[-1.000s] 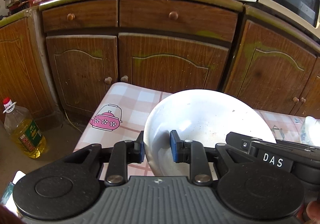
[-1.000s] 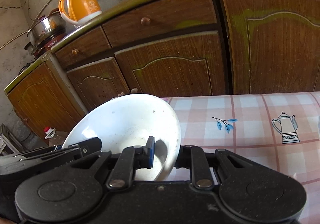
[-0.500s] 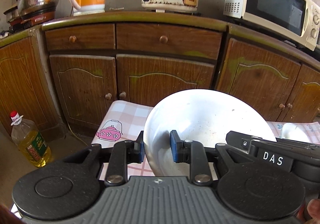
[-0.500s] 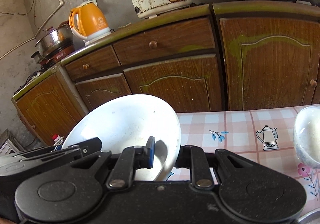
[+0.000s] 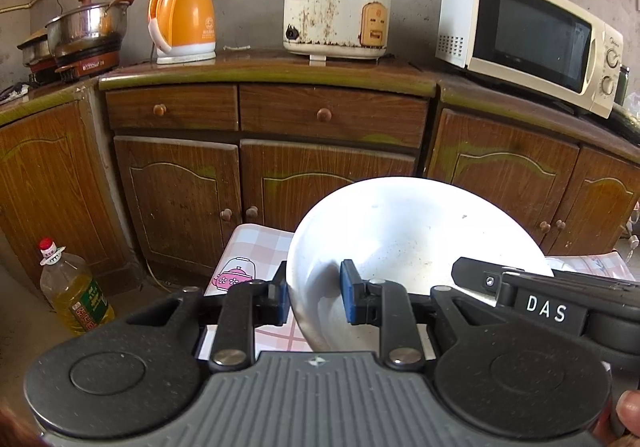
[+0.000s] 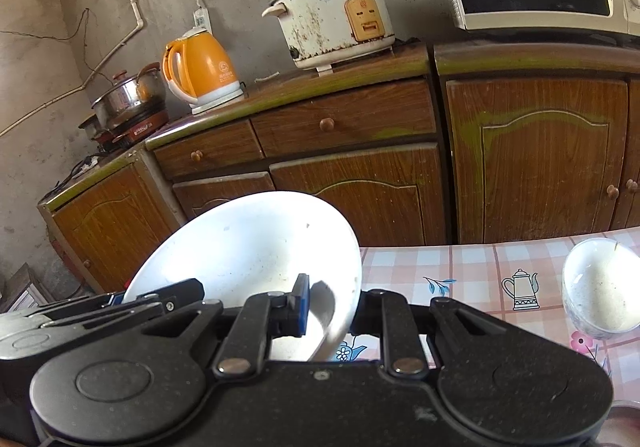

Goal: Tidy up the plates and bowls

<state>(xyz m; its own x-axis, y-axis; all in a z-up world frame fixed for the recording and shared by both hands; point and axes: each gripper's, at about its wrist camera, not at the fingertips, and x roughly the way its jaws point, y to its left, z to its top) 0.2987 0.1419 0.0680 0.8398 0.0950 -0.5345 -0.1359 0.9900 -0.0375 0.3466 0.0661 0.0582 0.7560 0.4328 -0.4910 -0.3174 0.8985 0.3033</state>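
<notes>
The left gripper (image 5: pixel 313 297) pinches the left rim of the white bowl (image 5: pixel 404 231), held tilted above the table's left edge (image 5: pixel 224 267). The right gripper (image 6: pixel 332 305) pinches the opposite rim. The bowl looks stiff, smooth and breakable, so the thin rim seems the best hold.

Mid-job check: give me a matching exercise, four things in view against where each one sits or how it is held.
Things:
1. white bowl
2. oil bottle
3. orange kettle
4. small bowl

Places:
A. on the floor by the cabinets
B. on the checked tablecloth
C. on the countertop, beside the rice cooker
D. rim clamped by the left tool and the right tool

Pairs: 1-D, 2-A, 3-C, 4-B
</notes>
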